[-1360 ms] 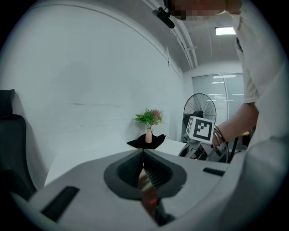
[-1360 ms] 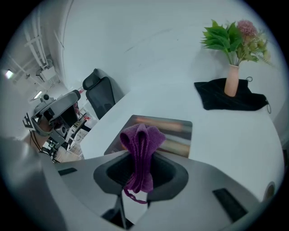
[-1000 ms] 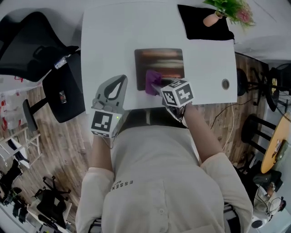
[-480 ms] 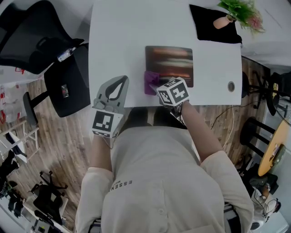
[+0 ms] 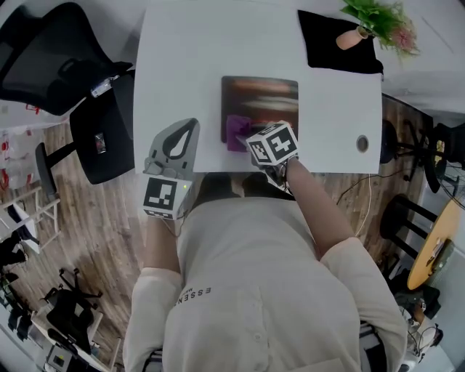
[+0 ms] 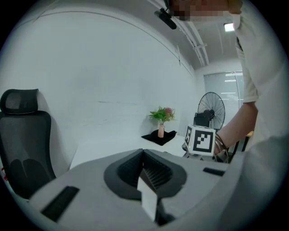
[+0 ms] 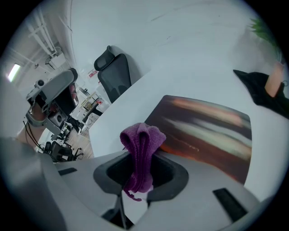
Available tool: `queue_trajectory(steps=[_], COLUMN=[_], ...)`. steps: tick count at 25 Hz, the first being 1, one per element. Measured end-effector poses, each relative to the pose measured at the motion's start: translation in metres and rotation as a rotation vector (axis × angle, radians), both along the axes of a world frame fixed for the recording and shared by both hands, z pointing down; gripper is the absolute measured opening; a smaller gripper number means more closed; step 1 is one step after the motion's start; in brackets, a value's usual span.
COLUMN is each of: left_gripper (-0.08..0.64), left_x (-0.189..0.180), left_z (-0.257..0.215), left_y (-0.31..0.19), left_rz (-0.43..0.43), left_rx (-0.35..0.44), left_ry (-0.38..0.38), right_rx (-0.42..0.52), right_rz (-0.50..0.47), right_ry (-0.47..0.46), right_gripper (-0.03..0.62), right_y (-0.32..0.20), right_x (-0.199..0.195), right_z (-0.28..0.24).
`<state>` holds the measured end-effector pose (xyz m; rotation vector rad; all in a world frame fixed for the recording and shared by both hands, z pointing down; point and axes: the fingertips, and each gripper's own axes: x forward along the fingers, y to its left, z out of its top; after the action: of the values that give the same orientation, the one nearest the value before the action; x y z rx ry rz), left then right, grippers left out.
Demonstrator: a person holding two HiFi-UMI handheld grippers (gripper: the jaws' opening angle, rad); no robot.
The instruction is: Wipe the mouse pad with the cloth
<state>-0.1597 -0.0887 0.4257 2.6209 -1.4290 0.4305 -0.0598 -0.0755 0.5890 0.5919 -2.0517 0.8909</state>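
The mouse pad [image 5: 260,107], dark with reddish and pale streaks [image 7: 205,128], lies on the white desk [image 5: 189,58] near its front edge. My right gripper [image 5: 248,139] is shut on a bunched purple cloth [image 5: 236,132], which sits at the pad's near left corner. In the right gripper view the cloth [image 7: 142,155] sticks up from between the jaws. My left gripper [image 5: 179,138] hovers at the desk's front edge, left of the pad, jaws together with nothing between them [image 6: 145,173].
A black mat [image 5: 336,43] with a small vase of flowers [image 5: 379,20] lies at the desk's far right corner. A grommet hole [image 5: 362,143] sits near the right front edge. A black office chair [image 5: 69,87] stands left of the desk.
The right gripper and cloth have shifted slightly left, to the pad's near left corner. The left gripper has stayed put.
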Motion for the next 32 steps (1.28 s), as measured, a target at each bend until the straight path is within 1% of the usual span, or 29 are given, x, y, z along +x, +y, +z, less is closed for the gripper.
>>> queue_trajectory(steps=[7,12,16,21,26,32], left_gripper=[0.003,0.002,0.002,0.002,0.002,0.002], left_x=[0.048,0.077,0.095,0.115,0.137,0.164], left_z=[-0.005,-0.008,-0.008,-0.005,-0.003,0.000], left_y=[-0.006,-0.004,-0.003,-0.005,-0.006,-0.009], left_rz=[0.023,0.041,0.028,0.041,0.047,0.039], left_rx=[0.015,0.026,0.010,0.026,0.028,0.021], left_ry=[-0.004,-0.031,-0.020,-0.030,-0.023,-0.008], right_rx=[0.001,-0.004,-0.004,-0.002,0.003,0.000], right_rz=[0.030,0.078,0.106,0.120,0.145,0.156], right_ry=[-0.017,-0.029,-0.039,-0.062,-0.034,-0.037], right_gripper=[0.107,0.107,0.107,0.107,0.107,0.107], right_y=[-0.007,-0.010,-0.011,-0.014,-0.015,-0.016], right_x=[0.042,0.074,0.096,0.118,0.149,0.179], right_z=[0.000,0.000,0.001,0.001,0.003,0.005])
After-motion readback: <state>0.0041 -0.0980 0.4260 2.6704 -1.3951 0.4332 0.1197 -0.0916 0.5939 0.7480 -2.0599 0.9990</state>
